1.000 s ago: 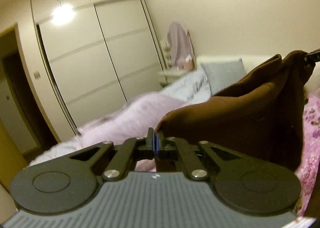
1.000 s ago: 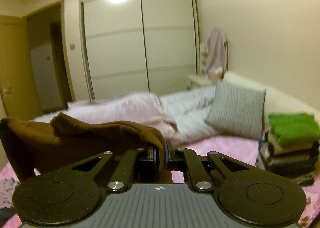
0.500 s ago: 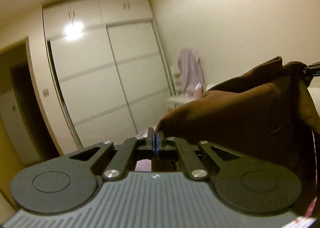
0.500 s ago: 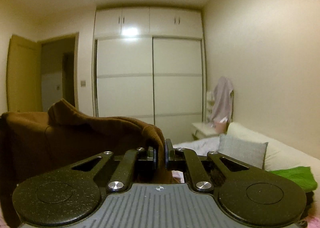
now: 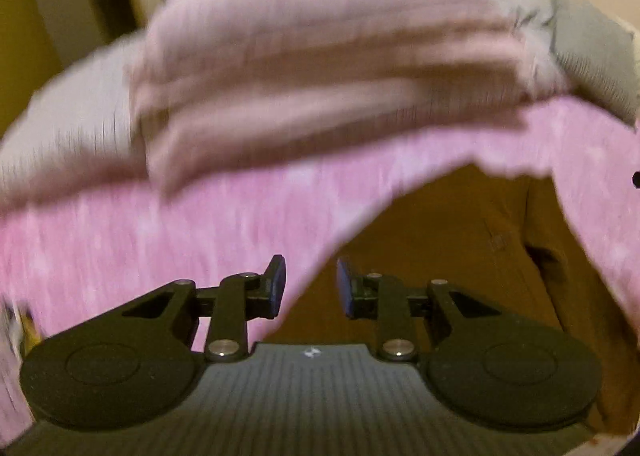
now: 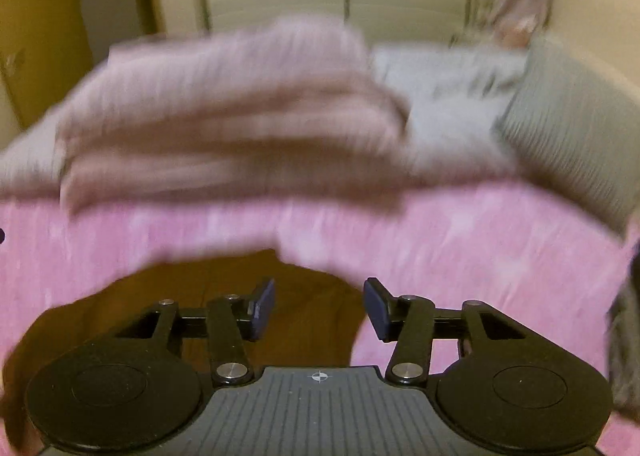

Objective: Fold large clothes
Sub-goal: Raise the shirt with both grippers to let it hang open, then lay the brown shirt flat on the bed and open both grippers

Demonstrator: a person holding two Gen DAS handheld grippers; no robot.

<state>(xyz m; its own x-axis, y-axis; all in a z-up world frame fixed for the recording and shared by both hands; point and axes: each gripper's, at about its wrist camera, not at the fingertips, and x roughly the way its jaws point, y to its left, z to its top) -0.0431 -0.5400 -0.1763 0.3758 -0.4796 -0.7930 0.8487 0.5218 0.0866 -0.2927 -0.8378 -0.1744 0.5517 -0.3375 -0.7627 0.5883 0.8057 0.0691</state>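
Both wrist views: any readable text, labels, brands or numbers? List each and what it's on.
No readable text in either view.
Left claw body: small white mark, no letters legible.
Right claw body: small crosshair symbol, no letters.
Brown garment: small patch, too blurred to read.

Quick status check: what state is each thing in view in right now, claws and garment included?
Left claw: jaws opening, nothing pinched between the pads.
Right claw: jaws opening, pads clear of the cloth.
Brown garment: released, lying spread on the pink bedspread.
Mauve blanket: bunched in loose folds behind the garment.
Grey pillow: lying by the bed's far right edge.
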